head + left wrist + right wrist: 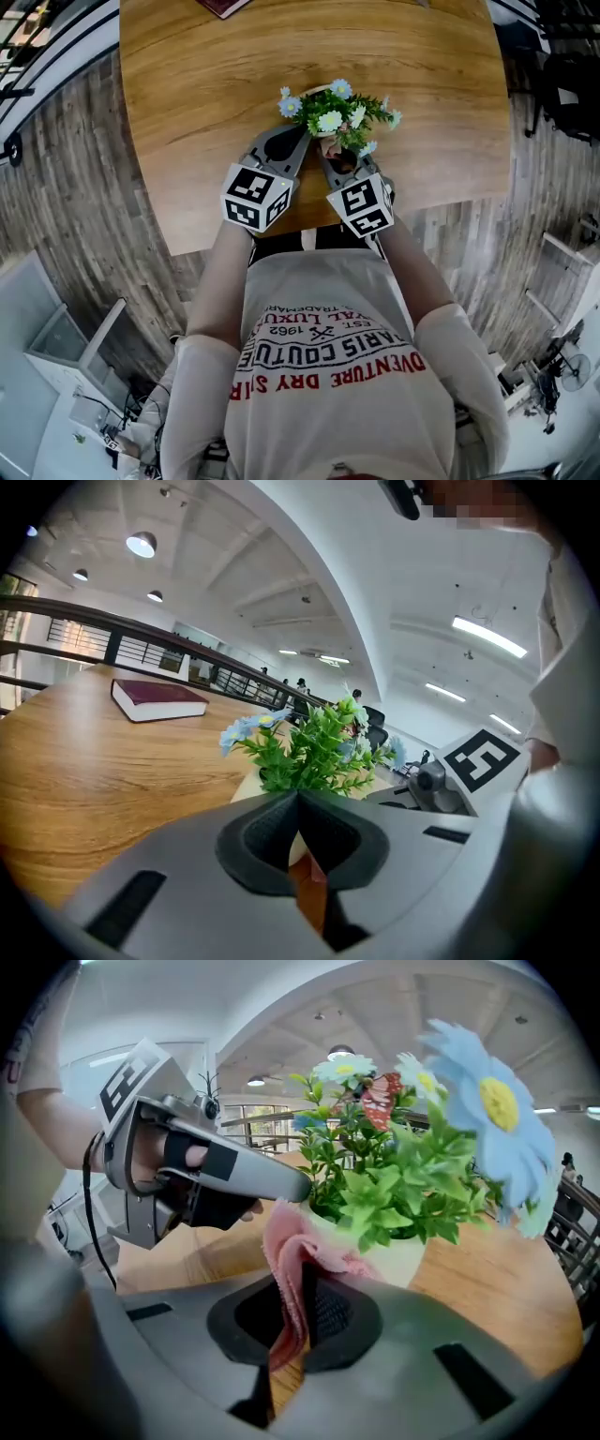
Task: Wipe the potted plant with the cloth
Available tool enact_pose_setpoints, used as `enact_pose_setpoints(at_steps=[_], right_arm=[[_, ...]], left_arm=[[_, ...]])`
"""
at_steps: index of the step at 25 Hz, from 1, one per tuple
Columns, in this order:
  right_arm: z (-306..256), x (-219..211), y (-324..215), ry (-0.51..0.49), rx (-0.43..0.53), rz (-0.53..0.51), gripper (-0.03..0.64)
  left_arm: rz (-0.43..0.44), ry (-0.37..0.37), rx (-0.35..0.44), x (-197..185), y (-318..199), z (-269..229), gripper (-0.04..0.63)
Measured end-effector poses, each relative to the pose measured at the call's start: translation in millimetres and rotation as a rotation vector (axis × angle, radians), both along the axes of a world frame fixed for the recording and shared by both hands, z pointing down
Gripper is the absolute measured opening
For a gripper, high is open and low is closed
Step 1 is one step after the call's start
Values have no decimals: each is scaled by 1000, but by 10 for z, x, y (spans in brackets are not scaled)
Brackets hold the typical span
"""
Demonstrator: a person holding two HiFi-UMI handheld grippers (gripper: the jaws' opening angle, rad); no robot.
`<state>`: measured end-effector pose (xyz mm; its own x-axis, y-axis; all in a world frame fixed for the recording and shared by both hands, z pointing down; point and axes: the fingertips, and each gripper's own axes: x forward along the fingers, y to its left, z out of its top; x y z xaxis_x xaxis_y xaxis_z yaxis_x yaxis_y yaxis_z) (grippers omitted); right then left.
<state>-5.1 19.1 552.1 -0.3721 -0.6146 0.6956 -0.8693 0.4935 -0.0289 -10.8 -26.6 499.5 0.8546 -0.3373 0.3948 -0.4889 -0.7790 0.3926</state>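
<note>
Seen from the head view, left to right.

Book (223, 6): lies at the far edge of the table (187, 84), well apart from everything else.

Left gripper (302, 133): the jaws are closed together with nothing between them. The tip sits at the left side of the pot rim; whether it touches cannot be told.

Plant (337, 112): green sprigs with blue and white flowers in a white pot (403, 1255). It stands upright near the table's near edge, between the two gripper tips.

Right gripper (330, 153): the jaws are clamped on a pink cloth (291, 1260). The bunched free end of the cloth rises from the jaws and lies against the pot's wall, below the leaves.
</note>
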Motion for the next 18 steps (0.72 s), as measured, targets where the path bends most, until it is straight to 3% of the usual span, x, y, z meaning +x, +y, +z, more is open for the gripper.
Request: enact_pose_setpoints(at_steps=[12, 18], right_arm=[[-101, -388, 13, -44, 41, 76, 35], [-164, -148, 237, -4, 39, 107, 35]], left_arm=[[129, 3, 4, 0, 8, 12, 15], [143, -47, 24, 14, 43, 21, 15]])
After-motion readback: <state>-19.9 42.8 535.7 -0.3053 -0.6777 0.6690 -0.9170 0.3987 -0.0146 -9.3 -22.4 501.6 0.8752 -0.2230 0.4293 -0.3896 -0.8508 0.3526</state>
